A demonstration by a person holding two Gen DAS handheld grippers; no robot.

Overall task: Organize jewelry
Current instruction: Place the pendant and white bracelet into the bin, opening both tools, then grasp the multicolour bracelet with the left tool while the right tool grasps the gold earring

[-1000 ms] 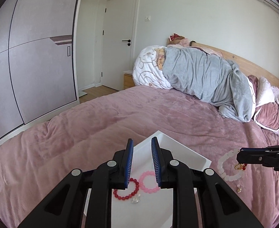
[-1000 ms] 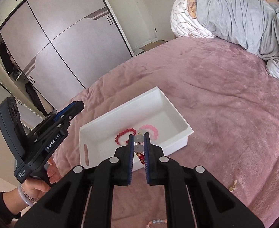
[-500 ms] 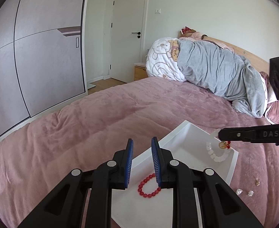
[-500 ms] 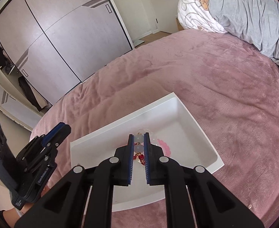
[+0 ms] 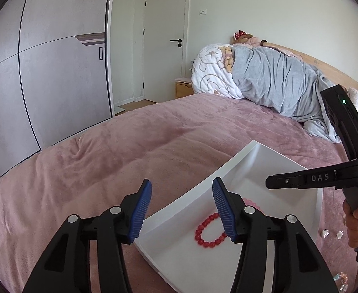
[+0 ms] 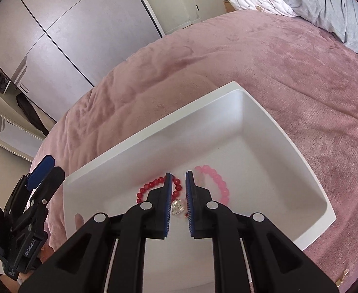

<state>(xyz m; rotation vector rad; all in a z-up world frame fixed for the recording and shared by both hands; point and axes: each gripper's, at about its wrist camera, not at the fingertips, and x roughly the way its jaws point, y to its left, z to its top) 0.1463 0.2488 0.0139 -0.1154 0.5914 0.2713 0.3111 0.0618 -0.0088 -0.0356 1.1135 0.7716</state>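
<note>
The pink bedspread (image 6: pixel 264 56) spreads out far ahead of both tongs, and the white tray (image 6: pixel 227 95) lies on it directly under the right tongs (image 6: pixel 178 201) and just ahead and right of the left tongs (image 5: pixel 181 211). A moment ago the right tongs gripped a white bead bracelet with a red charm above the tray; now their pads stand a narrow gap apart and hold nothing, so the bracelet has been let go. It is hidden, probably under the tongs, with only a red speck showing. The left tongs have spread from narrow to wide, empty. Inside the tray, the pink bracelet (image 6: pixel 216 180) lies just right of the right fingertips, the red bracelet (image 6: pixel 152 186) just left, a clear gem (image 6: pixel 177 207) between them. Loose trinkets (image 5: pixel 331 233) remain on the bedspread beyond the tray's right side, likely next.
</note>
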